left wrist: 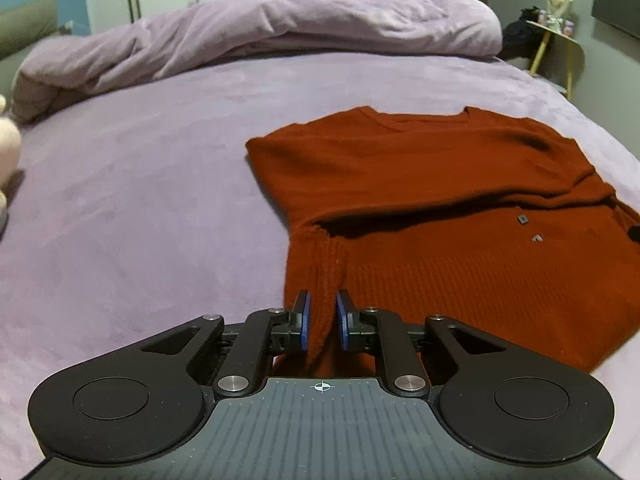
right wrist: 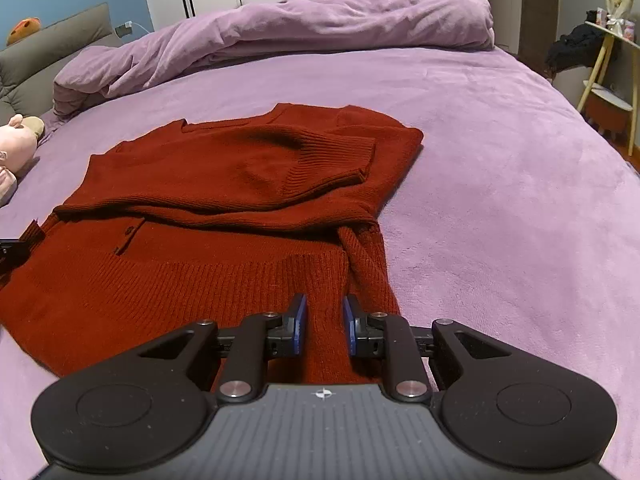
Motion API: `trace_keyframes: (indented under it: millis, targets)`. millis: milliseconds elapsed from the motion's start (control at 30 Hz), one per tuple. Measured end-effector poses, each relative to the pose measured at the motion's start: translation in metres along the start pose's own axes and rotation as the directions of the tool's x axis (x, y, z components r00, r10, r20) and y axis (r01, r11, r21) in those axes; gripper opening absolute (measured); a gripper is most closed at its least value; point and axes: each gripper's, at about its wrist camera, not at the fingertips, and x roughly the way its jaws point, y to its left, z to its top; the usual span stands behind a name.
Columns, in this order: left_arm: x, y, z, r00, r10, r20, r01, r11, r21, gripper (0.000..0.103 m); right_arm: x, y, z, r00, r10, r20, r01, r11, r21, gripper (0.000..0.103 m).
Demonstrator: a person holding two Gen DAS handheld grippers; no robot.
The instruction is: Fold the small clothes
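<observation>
A rust-red knit sweater (left wrist: 420, 168) lies flat on the purple bed, with both sleeves folded across its chest; it also shows in the right wrist view (right wrist: 224, 168). My left gripper (left wrist: 322, 304) is at the sweater's near left hem corner, its blue pads pinching a bunch of ribbed hem. My right gripper (right wrist: 324, 308) is at the near right hem corner, with ribbed hem fabric between its pads, which stand a little wider apart. A black part at the left edge of the right wrist view (right wrist: 12, 254) looks like the left gripper.
The purple bed sheet (right wrist: 500, 184) spreads around the sweater. A bunched purple duvet (left wrist: 260, 36) lies across the far side. A pink plush toy (right wrist: 16, 148) and a grey headboard cushion (right wrist: 44, 52) sit at the left. A yellow-legged side table (right wrist: 612, 64) stands past the right bed edge.
</observation>
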Motion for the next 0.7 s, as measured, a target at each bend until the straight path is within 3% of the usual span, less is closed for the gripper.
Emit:
trace_keyframes:
  millis: [167, 300, 400, 533, 700]
  targets:
    - [-0.002, -0.017, -0.006, 0.999, 0.049, 0.019, -0.051, 0.992, 0.115, 0.016, -0.005, 0.005, -0.004, 0.999, -0.010, 0.032, 0.011, 0.999, -0.030, 0.010]
    - [0.003, -0.025, -0.010, 0.999, 0.036, 0.000, -0.035, 0.985, 0.168, 0.016, -0.012, 0.006, -0.007, 0.997, 0.004, 0.073, -0.001, 0.999, -0.043, 0.008]
    - [0.009, -0.024, -0.010, 0.999, 0.028, -0.016, -0.025, 0.987, 0.161, 0.020, -0.012, 0.007, -0.008, 0.997, 0.013, 0.079, -0.009, 0.999, -0.053, 0.008]
    - [0.018, -0.016, -0.006, 0.999, 0.026, -0.041, -0.022, 0.993, 0.117, 0.037, -0.003, 0.001, -0.004, 1.000, -0.016, 0.025, 0.017, 1.000, -0.020, 0.017]
    - [0.026, -0.003, -0.001, 0.997, -0.032, -0.076, 0.034, 0.999, 0.018, 0.032, 0.005, -0.006, 0.000, 1.000, 0.014, -0.005, -0.014, 0.999, 0.042, 0.018]
